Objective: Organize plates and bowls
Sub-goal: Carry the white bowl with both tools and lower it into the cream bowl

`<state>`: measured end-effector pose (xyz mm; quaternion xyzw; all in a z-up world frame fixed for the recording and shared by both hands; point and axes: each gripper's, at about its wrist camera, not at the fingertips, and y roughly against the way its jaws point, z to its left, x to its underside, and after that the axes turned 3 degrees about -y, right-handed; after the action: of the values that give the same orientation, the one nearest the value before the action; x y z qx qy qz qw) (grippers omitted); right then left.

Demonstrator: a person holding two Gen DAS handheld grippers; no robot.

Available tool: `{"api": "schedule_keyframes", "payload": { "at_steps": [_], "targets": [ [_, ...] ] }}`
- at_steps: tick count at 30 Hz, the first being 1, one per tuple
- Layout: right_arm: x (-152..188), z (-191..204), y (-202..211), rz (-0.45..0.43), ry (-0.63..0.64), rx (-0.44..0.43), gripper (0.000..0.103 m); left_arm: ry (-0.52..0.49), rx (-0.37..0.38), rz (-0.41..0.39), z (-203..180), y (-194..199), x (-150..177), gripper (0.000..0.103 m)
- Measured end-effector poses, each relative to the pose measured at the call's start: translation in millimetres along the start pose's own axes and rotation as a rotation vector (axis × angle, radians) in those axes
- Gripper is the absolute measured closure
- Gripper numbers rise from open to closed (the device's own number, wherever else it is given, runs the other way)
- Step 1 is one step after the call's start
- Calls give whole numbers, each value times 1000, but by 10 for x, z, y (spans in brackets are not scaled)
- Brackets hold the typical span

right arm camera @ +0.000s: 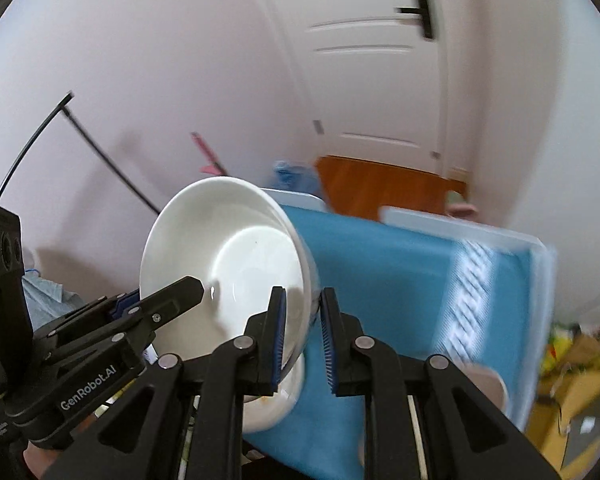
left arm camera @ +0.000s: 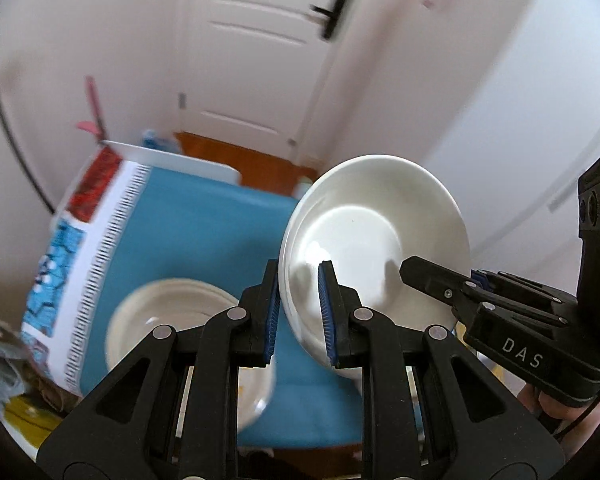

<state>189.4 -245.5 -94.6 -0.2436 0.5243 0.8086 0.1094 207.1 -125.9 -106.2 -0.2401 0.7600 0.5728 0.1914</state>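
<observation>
A white bowl (left arm camera: 374, 240) is held tilted in the air above a table with a blue cloth (left arm camera: 204, 232). My left gripper (left arm camera: 300, 312) is shut on its left rim. My right gripper (right arm camera: 303, 336) is shut on its right rim and also shows in the left wrist view (left arm camera: 460, 284). The bowl shows in the right wrist view (right arm camera: 236, 268), with the left gripper (right arm camera: 156, 304) at its left edge. A second white bowl (left arm camera: 172, 320) sits on the cloth below; its rim shows under the held bowl in the right wrist view (right arm camera: 276, 404).
A white door (left arm camera: 268, 48) and wooden floor (left arm camera: 236, 160) lie beyond the table. A patterned cloth border (left arm camera: 76, 248) runs along the table's left side. Clutter and cardboard (right arm camera: 572, 356) sit on the right. A small beige cup (right arm camera: 488, 388) stands near the table's front right.
</observation>
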Motion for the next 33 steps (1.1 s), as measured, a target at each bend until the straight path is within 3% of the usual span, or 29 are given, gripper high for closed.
{"api": "schedule_keyframes", "payload": {
  "at_steps": [8, 12, 20, 33],
  "targets": [
    [656, -749, 327, -3, -229, 136, 87, -147, 144, 167, -769, -490, 347, 87],
    [931, -1078, 347, 16, -321, 178, 87, -176, 175, 254, -984, -802, 549, 87],
    [1303, -1492, 156, 78, -420, 183, 87, -248, 131, 363, -1137, -1214, 857, 87],
    [1373, -1596, -64, 118, -381, 207, 87, -312, 53, 401, -1190, -1435, 875, 87]
  ]
}}
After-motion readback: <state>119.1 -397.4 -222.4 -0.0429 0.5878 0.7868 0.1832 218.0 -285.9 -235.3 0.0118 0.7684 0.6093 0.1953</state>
